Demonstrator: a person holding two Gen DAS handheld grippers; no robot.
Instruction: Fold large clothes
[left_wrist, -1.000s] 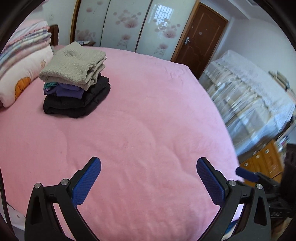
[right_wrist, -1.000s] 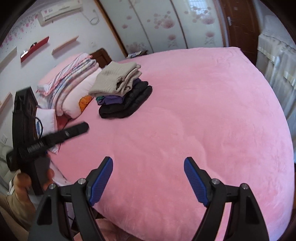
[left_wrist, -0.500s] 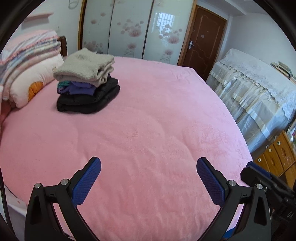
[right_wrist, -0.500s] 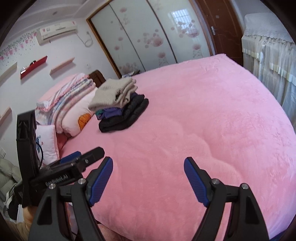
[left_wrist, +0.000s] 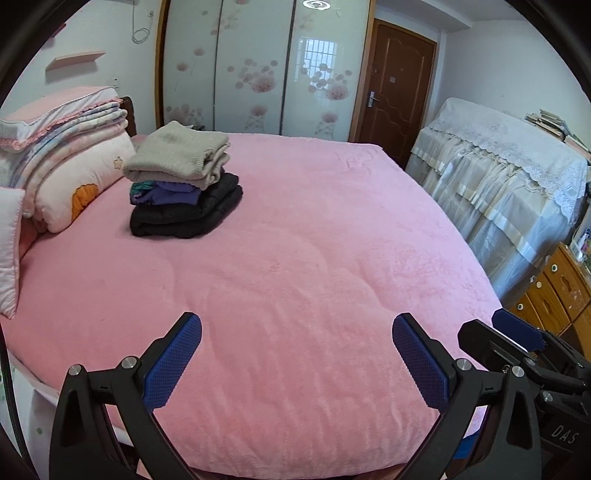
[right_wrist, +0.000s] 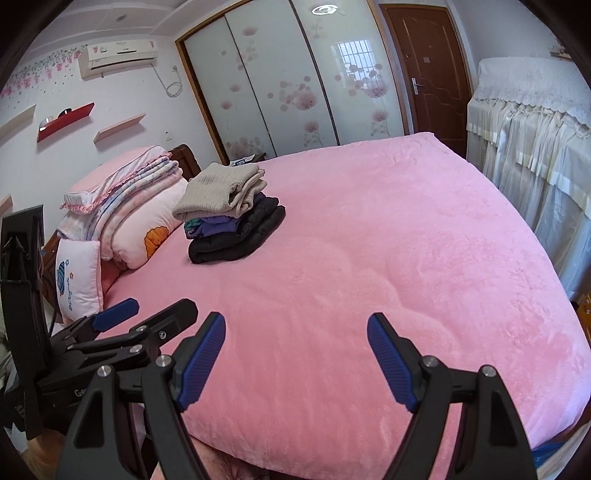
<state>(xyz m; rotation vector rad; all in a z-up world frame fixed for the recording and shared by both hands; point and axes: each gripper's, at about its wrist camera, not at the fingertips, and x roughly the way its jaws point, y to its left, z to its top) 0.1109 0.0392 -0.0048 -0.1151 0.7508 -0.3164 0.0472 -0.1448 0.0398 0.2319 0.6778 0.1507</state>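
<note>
A stack of folded clothes (left_wrist: 184, 188) (right_wrist: 231, 212) lies on the pink bed (left_wrist: 314, 258) (right_wrist: 388, 240) near the pillows: a beige knit on top, purple pieces in the middle, a black garment underneath. My left gripper (left_wrist: 297, 325) is open over the near edge of the bed, nothing between its blue pads. My right gripper (right_wrist: 295, 326) is open too and holds nothing. In each view the other gripper shows at the side: the right gripper (left_wrist: 517, 339) low on the right, the left gripper (right_wrist: 144, 314) low on the left. No unfolded garment is in sight.
Folded quilts and pillows (left_wrist: 62, 162) (right_wrist: 122, 218) are piled at the head of the bed. A lace-covered piece of furniture (left_wrist: 509, 170) and wooden drawers (left_wrist: 557, 291) stand to the right. Wardrobe doors (left_wrist: 258, 70) and a brown door (left_wrist: 395, 85) are behind.
Both grippers have drawn back from the bed and tilted up, so more of the room and the bed's near edge shows. Their jaws stayed open. The clothes stack has not moved.
</note>
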